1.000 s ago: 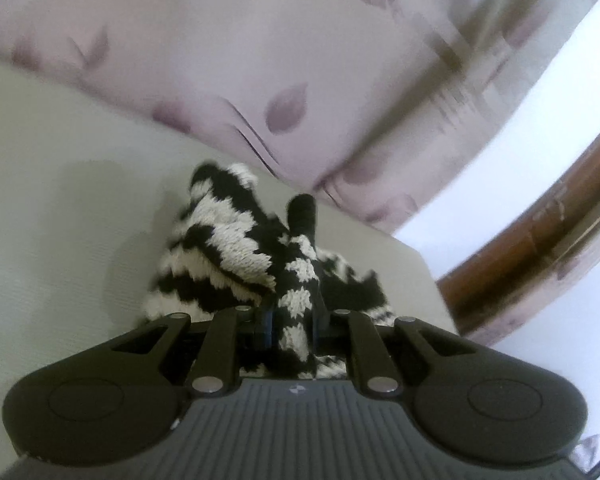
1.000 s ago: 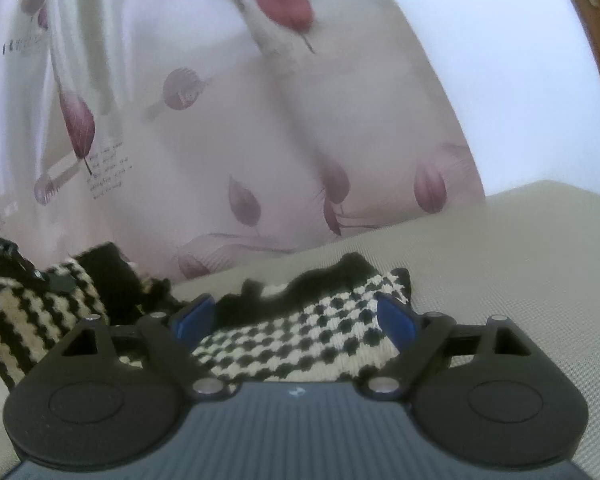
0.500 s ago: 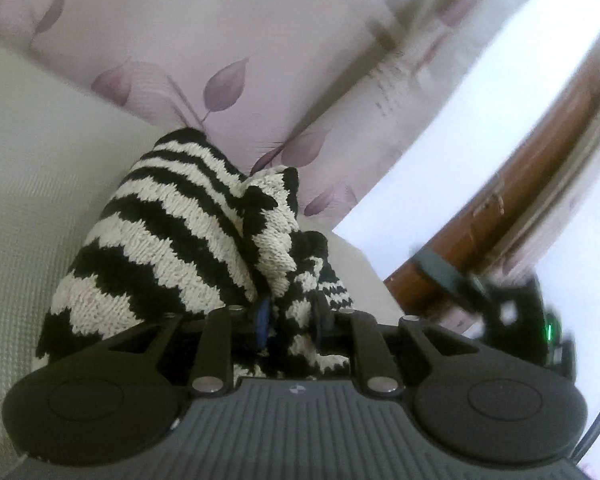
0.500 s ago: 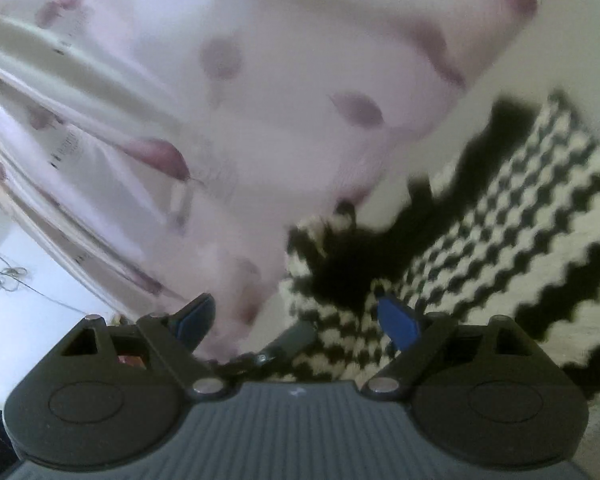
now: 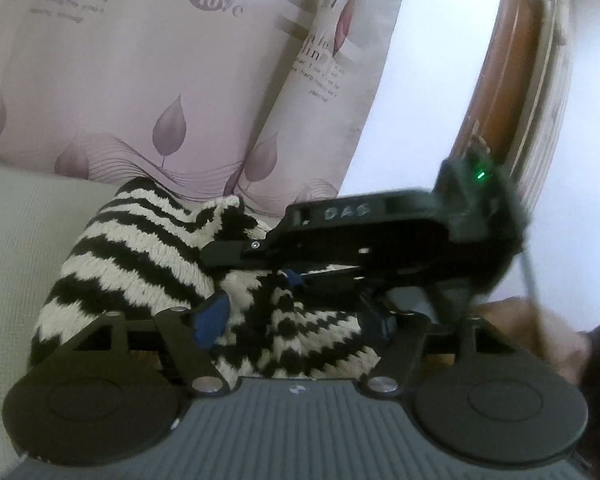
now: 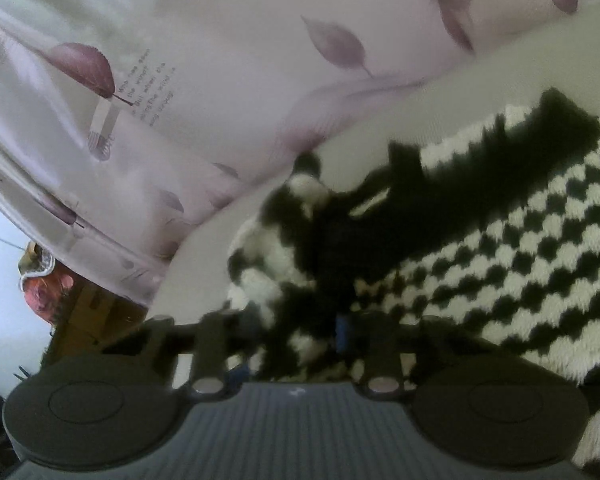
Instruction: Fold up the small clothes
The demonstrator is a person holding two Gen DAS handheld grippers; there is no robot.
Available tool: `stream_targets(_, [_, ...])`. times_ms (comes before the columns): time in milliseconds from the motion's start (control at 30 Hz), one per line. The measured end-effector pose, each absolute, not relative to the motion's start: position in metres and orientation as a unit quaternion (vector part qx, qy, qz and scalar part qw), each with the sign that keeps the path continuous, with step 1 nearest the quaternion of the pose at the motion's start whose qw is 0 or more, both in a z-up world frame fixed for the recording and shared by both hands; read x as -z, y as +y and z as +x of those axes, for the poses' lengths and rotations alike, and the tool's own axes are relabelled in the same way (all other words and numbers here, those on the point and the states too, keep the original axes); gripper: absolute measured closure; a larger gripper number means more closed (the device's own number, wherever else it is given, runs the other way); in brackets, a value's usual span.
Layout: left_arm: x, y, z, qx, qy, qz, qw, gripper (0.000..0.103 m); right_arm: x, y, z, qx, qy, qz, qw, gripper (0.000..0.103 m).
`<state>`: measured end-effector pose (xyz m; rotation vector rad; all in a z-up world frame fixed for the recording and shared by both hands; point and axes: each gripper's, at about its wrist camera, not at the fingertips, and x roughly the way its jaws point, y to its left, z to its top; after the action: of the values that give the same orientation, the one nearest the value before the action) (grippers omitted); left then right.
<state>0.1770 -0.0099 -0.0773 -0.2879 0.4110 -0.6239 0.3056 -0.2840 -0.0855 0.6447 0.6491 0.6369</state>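
the knit [image 5: 148, 256], black and white in zigzag stripes, lies bunched on the pale cushion [image 5: 16, 248], its far edge close under the curtain [image 5: 140, 80]. the left gripper [image 5: 296, 320] sits over the knit's near edge, jaws opening and standing apart, cloth between them but its blue pads clear of it. the right gripper [image 6: 296, 332] is closing, jaws narrow with a fold of knit between them at the knit's left edge. in the left view it reaches in from the right, just above the knit. bare cushion lies open to the knit's left; the curtain hems in the far side.
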Motion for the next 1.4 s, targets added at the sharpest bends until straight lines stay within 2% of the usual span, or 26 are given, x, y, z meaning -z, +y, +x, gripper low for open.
stream_targets(100, [0.062,0.013,0.159,0.295,0.184,-0.181,0.92,0.029,0.084,-0.296,0.298,-0.304,0.279,0.313,0.856,0.078])
stream_targets(167, [0.054,0.033,0.148,0.27,0.16,-0.202,0.928,0.016,0.077,-0.305,0.296,-0.316,0.26,0.311,0.858,0.078])
stream_targets(233, [0.049,0.049,0.142,0.236,0.148,-0.203,0.939,0.01,0.067,-0.313,0.295,-0.321,0.245,0.301,0.864,0.078])
stream_targets(500, [0.053,0.055,0.16,0.22,0.18,-0.221,0.933,0.01,0.04,-0.367,0.315,-0.293,0.227,0.262,0.891,0.078])
stream_targets(667, [0.05,0.021,0.17,0.249,0.18,-0.202,0.93,0.008,0.038,-0.394,0.329,-0.259,0.234,0.228,0.909,0.078])
stream_targets(933, [0.048,-0.018,0.178,0.285,0.163,-0.154,0.932,0.008,0.055,-0.429,0.345,-0.234,0.25,0.235,0.91,0.078])
stream_targets(1133, [0.049,-0.031,0.187,0.296,0.155,-0.143,0.932,0.015,0.087,-0.431,0.358,-0.223,0.292,0.241,0.898,0.078])
stream_targets(1167, [0.051,-0.033,0.189,0.298,0.16,-0.145,0.93,0.017,0.092,-0.433,0.36,-0.226,0.293,0.252,0.894,0.076])
stream_targets(1300, [0.063,-0.035,0.197,0.301,0.186,-0.156,0.922,0.022,0.101,-0.454,0.341,-0.225,0.241,0.347,0.878,0.066])
stream_targets(1400, [0.069,-0.036,0.198,0.306,0.192,-0.16,0.919,0.022,0.092,-0.465,0.3,-0.23,0.183,0.345,0.891,0.064])
